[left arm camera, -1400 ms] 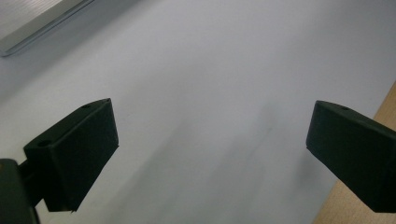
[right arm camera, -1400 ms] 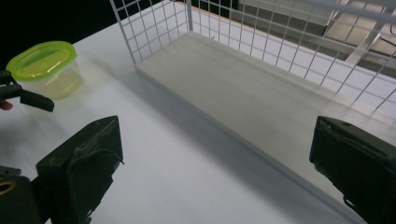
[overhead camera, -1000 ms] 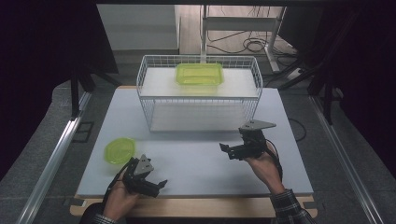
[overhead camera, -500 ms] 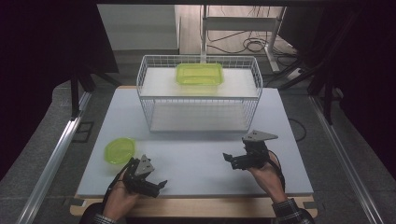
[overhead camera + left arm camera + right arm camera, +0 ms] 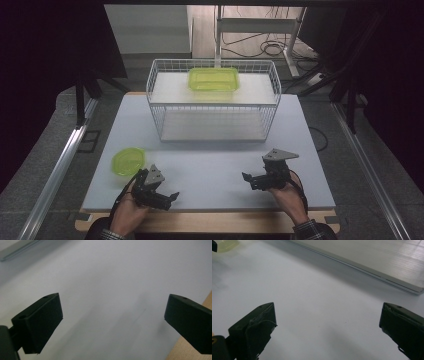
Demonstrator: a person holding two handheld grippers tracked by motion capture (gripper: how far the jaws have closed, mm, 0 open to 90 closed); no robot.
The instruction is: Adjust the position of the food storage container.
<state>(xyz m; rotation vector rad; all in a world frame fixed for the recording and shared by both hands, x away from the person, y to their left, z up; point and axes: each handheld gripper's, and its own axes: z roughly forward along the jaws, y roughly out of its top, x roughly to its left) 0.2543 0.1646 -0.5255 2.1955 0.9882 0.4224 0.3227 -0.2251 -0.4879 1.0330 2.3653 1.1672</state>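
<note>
With both my left tool (image 5: pixel 159 192) and right tool (image 5: pixel 260 180) released and empty, the round yellow-green plastic lid (image 5: pixel 128 161) lies just ahead-left of my left tool on the white bench (image 5: pixel 215 165), and a steep reach could skid it away.

The right tool (image 5: pixel 327 332) holds its two black jaws wide apart over the bare, pale white table (image 5: pixel 317 297), nothing between them. A translucent yellow-green plastic lid (image 5: pixel 225 245) lies at the far upper left. A pale, metal-edged white board (image 5: pixel 367 262) crosses the upper right.
</note>
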